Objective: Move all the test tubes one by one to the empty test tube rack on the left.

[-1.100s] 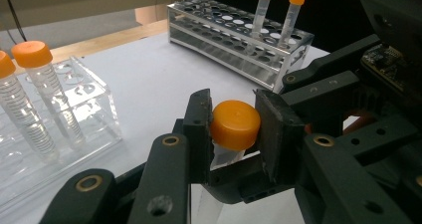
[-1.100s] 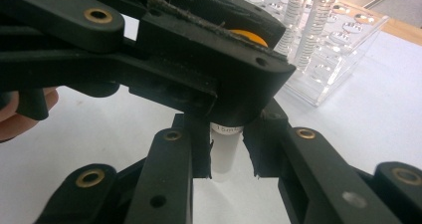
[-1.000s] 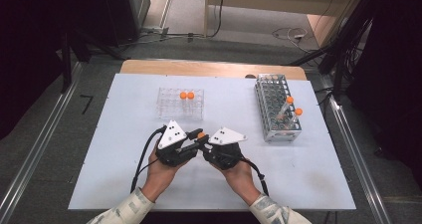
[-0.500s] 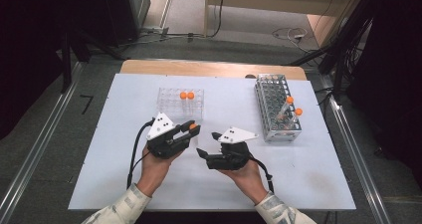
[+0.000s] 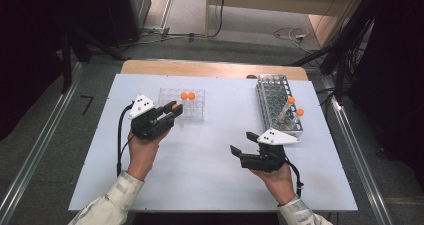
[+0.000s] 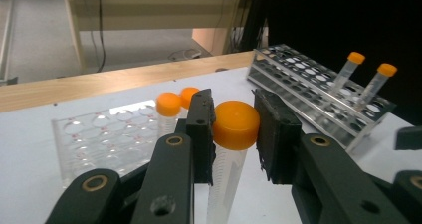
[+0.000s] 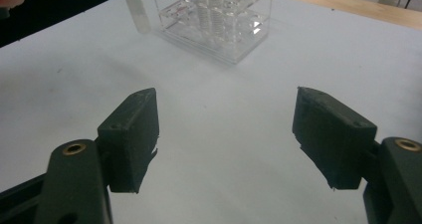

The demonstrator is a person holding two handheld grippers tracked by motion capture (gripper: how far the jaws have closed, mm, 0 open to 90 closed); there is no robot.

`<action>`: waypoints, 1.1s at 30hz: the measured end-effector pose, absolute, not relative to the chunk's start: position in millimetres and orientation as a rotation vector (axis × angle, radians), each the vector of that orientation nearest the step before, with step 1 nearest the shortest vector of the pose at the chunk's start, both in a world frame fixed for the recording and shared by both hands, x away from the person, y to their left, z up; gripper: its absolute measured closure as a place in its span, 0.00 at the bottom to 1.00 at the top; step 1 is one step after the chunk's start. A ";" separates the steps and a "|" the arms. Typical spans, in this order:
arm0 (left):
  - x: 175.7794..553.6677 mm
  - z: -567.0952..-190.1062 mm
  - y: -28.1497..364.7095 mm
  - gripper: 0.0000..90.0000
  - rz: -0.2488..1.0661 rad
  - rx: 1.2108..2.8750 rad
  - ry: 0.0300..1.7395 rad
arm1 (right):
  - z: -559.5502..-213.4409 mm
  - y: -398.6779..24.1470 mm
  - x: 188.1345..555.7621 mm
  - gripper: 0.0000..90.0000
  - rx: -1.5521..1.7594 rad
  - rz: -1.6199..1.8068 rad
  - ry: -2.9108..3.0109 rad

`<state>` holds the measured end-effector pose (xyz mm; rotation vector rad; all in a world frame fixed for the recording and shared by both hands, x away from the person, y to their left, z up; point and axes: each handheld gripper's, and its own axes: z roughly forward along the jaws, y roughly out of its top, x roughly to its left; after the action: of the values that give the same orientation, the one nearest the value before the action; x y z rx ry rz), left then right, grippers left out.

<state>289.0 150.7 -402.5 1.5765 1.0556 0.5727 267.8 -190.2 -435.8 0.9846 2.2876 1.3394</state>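
In the high view, the left tongs (image 5: 170,110) sat left of centre, held by the person's left hand (image 5: 142,147), and were clamped on a tube with an orange cap (image 5: 174,105). The left gripper view showed the grip closely: both black jaws pressed on the sides of the cap, and the clear tube body hung down between the tongs' arms toward the bottom of the frame. The tube seemed roughly upright, though its lower end was cut off by the frame edge and could not be judged.

Just behind the held tube, above centre in the high view, stood a clear plastic rack (image 5: 182,104) on the white tabletop (image 5: 200,175), with two orange-capped tubes (image 5: 188,96) standing in it near its back edge.

The right tongs (image 5: 238,149) lay lower right of centre in the high view, well apart from the left tongs. Their jaws had just been opening and stood wide with nothing between them; the right gripper view showed bare tabletop in the gap.

At the upper right of the high view stood a metal wire rack (image 5: 277,102), with two more capped tubes (image 5: 295,107) leaning in its near right end.
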 end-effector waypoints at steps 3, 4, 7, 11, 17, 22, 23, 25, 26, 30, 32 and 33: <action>294.4 -401.4 153.9 0.78 0.585 1.570 1.075 | -436.8 -198.4 266.0 0.28 0.999 1.327 2.283; 296.4 -401.1 154.9 0.78 0.589 1.567 1.081 | -437.2 -200.9 265.4 0.28 1.008 1.325 2.282; 302.3 -399.3 158.3 0.78 0.602 1.557 1.099 | -437.8 -207.7 264.6 0.28 1.025 1.319 2.273; 312.8 -395.5 161.0 0.78 0.625 1.533 1.129 | -439.2 -213.1 264.7 0.28 1.045 1.317 2.262; 327.3 -387.8 162.7 0.78 0.656 1.524 1.151 | -439.7 -214.0 265.8 0.28 1.048 1.317 2.263; 338.7 -381.9 162.4 0.78 0.679 1.527 1.165 | -439.2 -214.8 265.7 0.29 1.051 1.321 2.260; 341.0 -381.0 161.9 0.78 0.685 1.526 1.166 | -438.9 -214.8 265.4 0.29 1.053 1.323 2.258; 344.7 -379.5 160.9 0.78 0.697 1.529 1.170 | -438.6 -215.4 265.5 0.29 1.049 1.325 2.255; 346.6 -378.9 160.3 0.78 0.702 1.527 1.174 | -438.6 -215.6 265.5 0.30 1.049 1.326 2.254; 353.9 -379.0 158.7 0.78 0.714 1.528 1.186 | -438.7 -215.9 265.7 0.30 1.050 1.327 2.253; 356.9 -379.9 157.2 0.78 0.718 1.533 1.188 | -438.5 -216.1 265.7 0.30 1.052 1.330 2.251; 358.0 -380.3 156.5 0.78 0.718 1.536 1.190 | -438.4 -216.3 265.7 0.30 1.054 1.331 2.251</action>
<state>358.0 156.5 -380.3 1.5358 1.1900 0.7181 265.7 -216.3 -438.4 1.0538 2.2508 1.3309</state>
